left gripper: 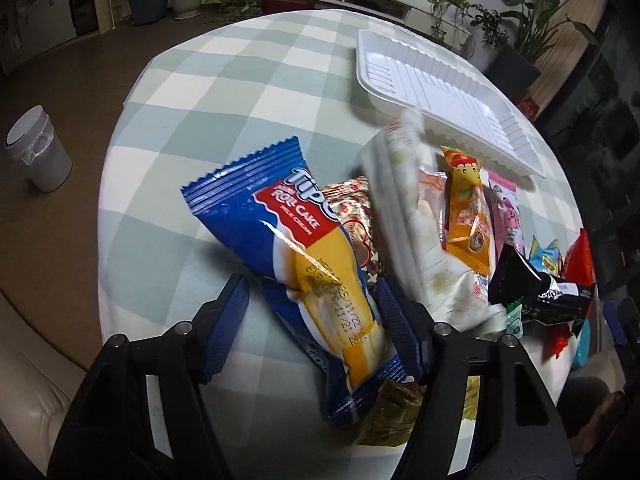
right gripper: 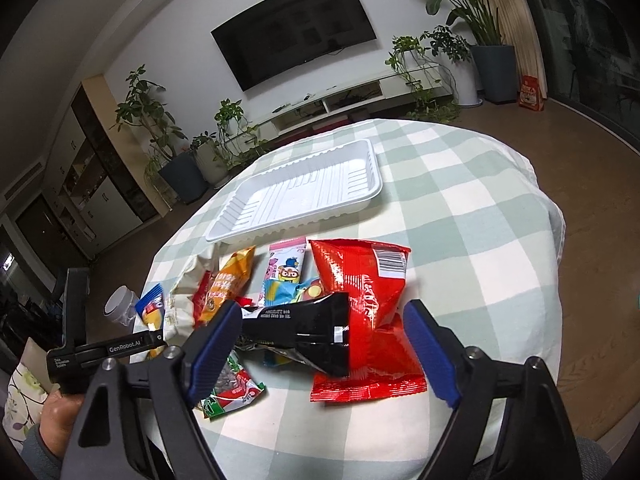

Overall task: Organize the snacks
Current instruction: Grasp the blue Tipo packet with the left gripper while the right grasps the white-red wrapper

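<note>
The left gripper (left gripper: 308,312) is reaching over the near edge of the pile with its jaws spread wide, and the blue roll cake packet (left gripper: 296,240) is lying between the two blue fingers (left gripper: 228,320) without being pinched by them. Just beside it, a white wrapper (left gripper: 404,208) is looking blurred, so I cannot tell how it is resting. An orange packet (left gripper: 468,216) and a pink one (left gripper: 508,212) are lying next to that, near the front rim of the white tray (left gripper: 376,92), which is sitting on the checked tabletop (left gripper: 240,80) beyond the snacks.

The right gripper (right gripper: 324,340) is hovering with its jaws released too, straddling the black wrapper (right gripper: 304,324), which is overlapping the big red bag (right gripper: 360,288). A small green-and-red packet (right gripper: 232,392) is lying near its left finger. All the snacks are sitting on the tabletop in a loose heap, close in front of the tray.
</note>
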`<state>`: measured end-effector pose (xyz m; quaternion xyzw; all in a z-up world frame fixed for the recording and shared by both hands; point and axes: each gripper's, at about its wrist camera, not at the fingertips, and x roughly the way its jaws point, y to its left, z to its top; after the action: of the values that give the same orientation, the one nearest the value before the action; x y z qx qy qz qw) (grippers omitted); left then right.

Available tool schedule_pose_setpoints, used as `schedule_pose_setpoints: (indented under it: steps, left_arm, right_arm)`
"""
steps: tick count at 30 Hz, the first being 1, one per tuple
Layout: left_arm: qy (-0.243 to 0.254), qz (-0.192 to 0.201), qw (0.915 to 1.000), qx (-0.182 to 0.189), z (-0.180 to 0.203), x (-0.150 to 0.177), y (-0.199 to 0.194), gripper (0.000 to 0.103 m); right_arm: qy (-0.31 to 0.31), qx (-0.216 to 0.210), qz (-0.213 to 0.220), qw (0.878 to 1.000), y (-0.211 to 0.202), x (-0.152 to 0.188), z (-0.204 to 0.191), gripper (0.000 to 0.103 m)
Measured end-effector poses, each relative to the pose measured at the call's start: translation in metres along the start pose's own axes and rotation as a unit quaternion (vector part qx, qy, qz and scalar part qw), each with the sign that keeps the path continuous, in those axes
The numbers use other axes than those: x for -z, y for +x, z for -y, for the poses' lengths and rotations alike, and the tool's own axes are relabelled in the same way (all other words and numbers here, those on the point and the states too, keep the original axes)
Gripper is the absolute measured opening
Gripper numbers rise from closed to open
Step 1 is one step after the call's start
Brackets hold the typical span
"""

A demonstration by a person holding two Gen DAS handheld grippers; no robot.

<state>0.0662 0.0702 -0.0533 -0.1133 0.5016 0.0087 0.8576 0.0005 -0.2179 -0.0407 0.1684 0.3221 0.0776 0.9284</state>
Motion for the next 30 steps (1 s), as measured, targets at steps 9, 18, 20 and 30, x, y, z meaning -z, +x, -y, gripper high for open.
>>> schedule_pose_setpoints:
  steps: [9, 18, 20, 30]
  left_arm:
    - [0.006, 0.003, 0.9997, -0.024, 0.003, 0.001, 0.004, 0.065]
    - [0.031, 0.021, 0.9993, -0.005, 0.013, 0.003, 0.003, 0.038]
    - [0.042, 0.023, 0.9988, -0.006, 0.017, 0.005, 0.002, 0.036]
    - [-0.028, 0.049, 0.9944, 0.089, -0.013, 0.002, -0.018, 0.030]
  right_arm:
    - [-0.007, 0.001, 0.000, 1.000, 0.001, 0.000, -0.001, 0.086]
    - [-0.014, 0.004, 0.007, 1.000, -0.001, 0.000, -0.004, 0.086]
    - [-0.015, 0.004, 0.009, 1.000, -0.001, 0.001, -0.004, 0.086]
    - [-0.070, -0.025, 0.008, 0.997, -0.004, 0.002, -0.029, 0.085]
